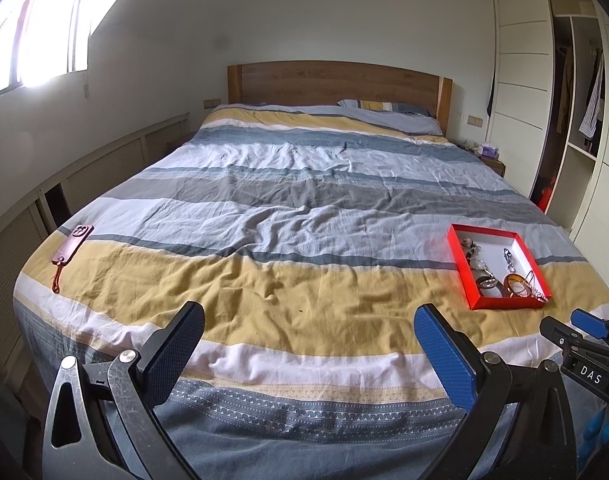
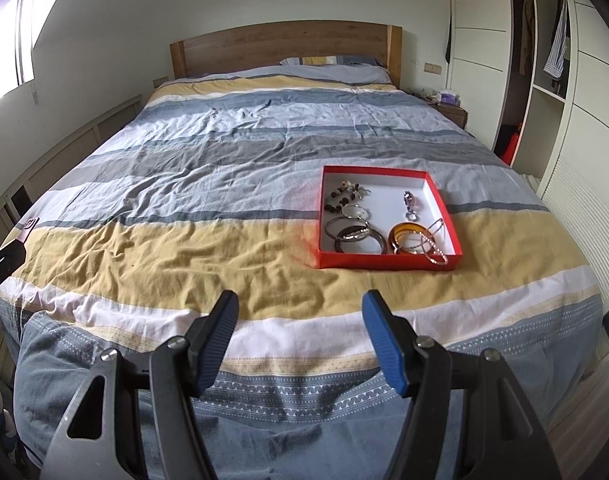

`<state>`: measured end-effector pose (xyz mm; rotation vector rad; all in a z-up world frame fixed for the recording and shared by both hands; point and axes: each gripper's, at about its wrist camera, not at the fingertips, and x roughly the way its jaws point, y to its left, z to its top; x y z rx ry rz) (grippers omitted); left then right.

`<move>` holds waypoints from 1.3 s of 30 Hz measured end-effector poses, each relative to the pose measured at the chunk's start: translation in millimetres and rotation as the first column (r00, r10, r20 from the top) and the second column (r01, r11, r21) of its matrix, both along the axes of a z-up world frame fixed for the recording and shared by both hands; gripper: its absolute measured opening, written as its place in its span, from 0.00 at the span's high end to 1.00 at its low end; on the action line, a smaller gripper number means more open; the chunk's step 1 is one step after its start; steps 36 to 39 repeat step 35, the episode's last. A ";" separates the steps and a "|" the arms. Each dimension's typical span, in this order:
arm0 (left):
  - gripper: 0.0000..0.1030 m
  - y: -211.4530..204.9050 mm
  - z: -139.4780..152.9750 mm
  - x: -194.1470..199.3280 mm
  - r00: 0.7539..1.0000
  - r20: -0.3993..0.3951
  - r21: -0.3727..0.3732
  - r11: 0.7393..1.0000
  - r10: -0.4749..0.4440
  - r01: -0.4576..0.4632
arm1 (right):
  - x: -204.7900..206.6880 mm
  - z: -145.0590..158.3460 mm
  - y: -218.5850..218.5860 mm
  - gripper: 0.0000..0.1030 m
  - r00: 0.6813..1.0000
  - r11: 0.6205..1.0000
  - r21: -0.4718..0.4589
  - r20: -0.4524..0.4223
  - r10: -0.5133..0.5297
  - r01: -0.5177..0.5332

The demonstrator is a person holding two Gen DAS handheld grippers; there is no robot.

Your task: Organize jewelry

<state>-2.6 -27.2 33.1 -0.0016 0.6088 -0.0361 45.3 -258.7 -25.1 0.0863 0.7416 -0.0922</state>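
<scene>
A shallow red box with a white inside (image 2: 384, 259) lies on the bed's yellow stripe; it also shows in the left wrist view (image 1: 504, 303). In it lie a dark bead bracelet (image 2: 340, 198), silver and dark bangles (image 2: 358, 236), an amber bangle (image 2: 408, 238), a rhinestone bracelet (image 2: 434, 250) and a small pendant (image 2: 410, 202). My right gripper (image 2: 300, 312) is open and empty, above the foot of the bed, short of the box. My left gripper (image 1: 308, 322) is open and empty, left of the box. The right gripper's tip (image 1: 588, 322) shows at the left view's right edge.
The bed (image 2: 224, 160) has a striped blue, grey and yellow duvet, a wooden headboard (image 2: 284, 46) and a pillow (image 2: 336, 66). A phone in a reddish case (image 1: 72, 242) lies at the bed's left edge. A wardrobe (image 2: 544, 60) and nightstand (image 2: 448, 110) stand on the right.
</scene>
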 end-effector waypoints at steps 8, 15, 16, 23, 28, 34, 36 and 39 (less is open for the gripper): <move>0.01 -1.3 -7.0 2.3 1.000 -0.018 0.002 1.000 -0.011 0.011 | 0.1 -6.2 -4.4 0.39 1.000 1.000 -0.004 -0.015 -0.019 0.019; 0.01 -1.3 -14.6 5.1 0.999 -0.036 0.002 1.000 -0.015 0.015 | -0.3 -10.3 -7.9 0.32 0.999 0.999 -0.009 -0.021 -0.038 0.038; 0.01 -1.4 -16.0 5.9 0.999 -0.040 0.001 1.000 -0.016 0.016 | -0.5 -10.8 -8.6 0.32 0.999 0.999 -0.009 -0.022 -0.041 0.041; 0.01 0.1 -20.9 8.0 0.998 -0.054 0.002 1.000 -0.017 0.017 | -1.1 -14.5 -12.2 0.31 0.998 0.998 -0.005 -0.029 -0.062 0.062; 0.01 1.5 -24.5 10.3 0.998 -0.067 0.000 1.000 -0.011 0.011 | -2.1 -13.8 -13.7 0.30 0.997 0.997 -0.009 -0.024 -0.074 0.074; 0.01 2.0 -26.9 10.6 0.997 -0.078 -0.001 1.000 -0.013 0.013 | -2.3 -13.7 -13.6 0.30 0.997 0.997 -0.009 -0.024 -0.075 0.075; 0.01 2.2 -27.3 10.8 0.997 -0.080 -0.002 1.000 -0.013 0.013 | -2.3 -13.8 -14.0 0.30 0.997 0.997 -0.009 -0.024 -0.075 0.075; 0.01 2.2 -27.3 10.8 0.997 -0.080 -0.002 1.000 -0.013 0.013 | -2.3 -13.8 -14.0 0.30 0.997 0.997 -0.009 -0.024 -0.075 0.075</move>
